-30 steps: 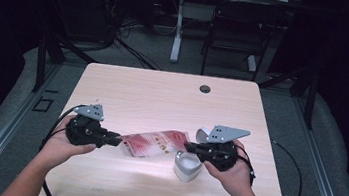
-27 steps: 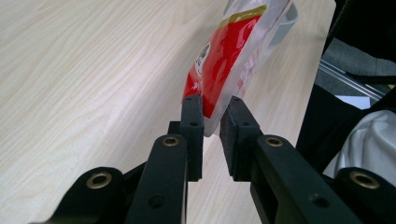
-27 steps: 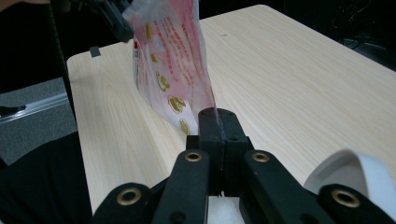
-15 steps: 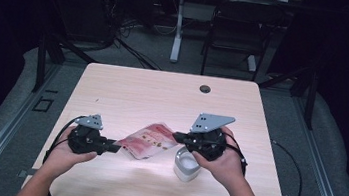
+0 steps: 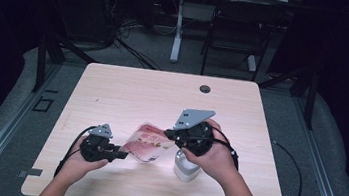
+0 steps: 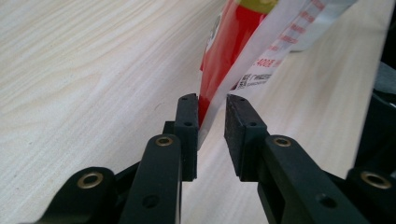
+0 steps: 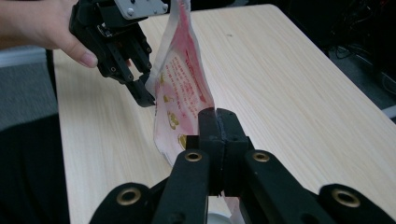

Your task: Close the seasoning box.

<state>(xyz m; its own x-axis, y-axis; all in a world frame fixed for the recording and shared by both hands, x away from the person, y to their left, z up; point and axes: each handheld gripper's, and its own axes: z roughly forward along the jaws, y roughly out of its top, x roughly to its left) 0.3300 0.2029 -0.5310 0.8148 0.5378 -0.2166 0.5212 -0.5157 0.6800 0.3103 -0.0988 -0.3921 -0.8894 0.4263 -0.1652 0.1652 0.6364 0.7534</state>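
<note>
We see a big light wood desk [image 5: 128, 87] w/ a small dark round hole near its far edge. Above the desk, near the front, hangs a red & white bag [image 5: 145, 144], held up betw. the two tongs. Just right of the bag, a small white cup-like thing [image 5: 185, 168] sits on the desk, partly under the right hand.

The right tongs [image 7: 217, 122] are squeezed all the way shut on one edge of the bag. The left tongs [image 6: 211, 125] have just been opening a bit. Their jaws stand a little apart w/ the bag's other edge betw. them. It leans on one jaw, but they don't pinch it.
</note>
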